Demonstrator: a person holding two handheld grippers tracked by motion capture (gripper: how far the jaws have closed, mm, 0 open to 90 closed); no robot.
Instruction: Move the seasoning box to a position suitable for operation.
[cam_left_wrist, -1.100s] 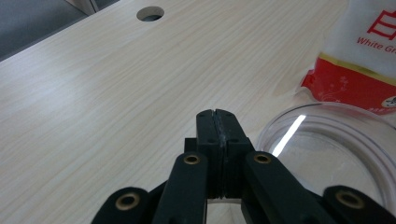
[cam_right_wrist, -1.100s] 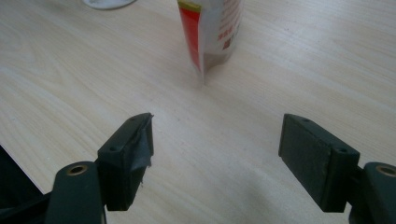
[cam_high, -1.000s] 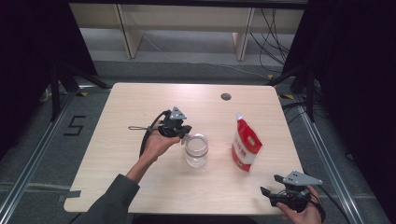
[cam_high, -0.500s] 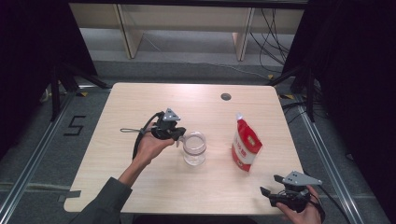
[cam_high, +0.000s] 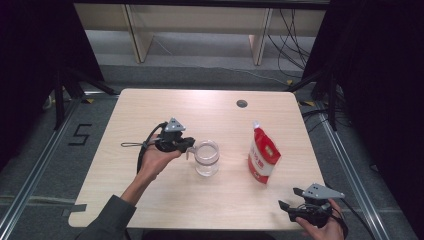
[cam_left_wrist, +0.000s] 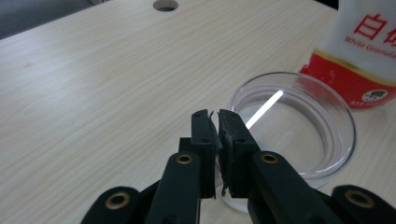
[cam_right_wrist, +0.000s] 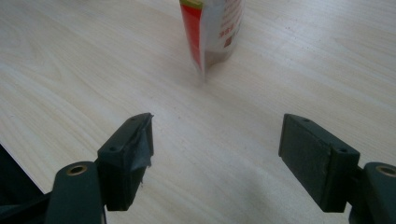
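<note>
A clear glass jar (cam_high: 206, 159) stands empty and upright in the middle of the table. My left gripper (cam_high: 192, 145) reaches it from the left. In the left gripper view its jaws (cam_left_wrist: 218, 114) hang over the jar's (cam_left_wrist: 299, 126) near rim. They have just been opening and stand a narrow slit apart; whether the rim still lies between the pads is hard to make out. A red-and-white sugar pouch (cam_high: 263, 155) stands upright to the jar's right. My right gripper (cam_high: 287, 205) rests at the front right edge, wide open and holding nothing (cam_right_wrist: 217, 140), facing the pouch (cam_right_wrist: 212, 28).
The light wooden table (cam_high: 150, 200) has a round cable hole (cam_high: 242, 104) near its far edge. The left gripper's cable loops on the tabletop beside the hand. Dark curtains and metal frame legs flank the table.
The left hand and its gripper have drawn a little to the left, while the jar stays where it was. The right hand has not moved.
</note>
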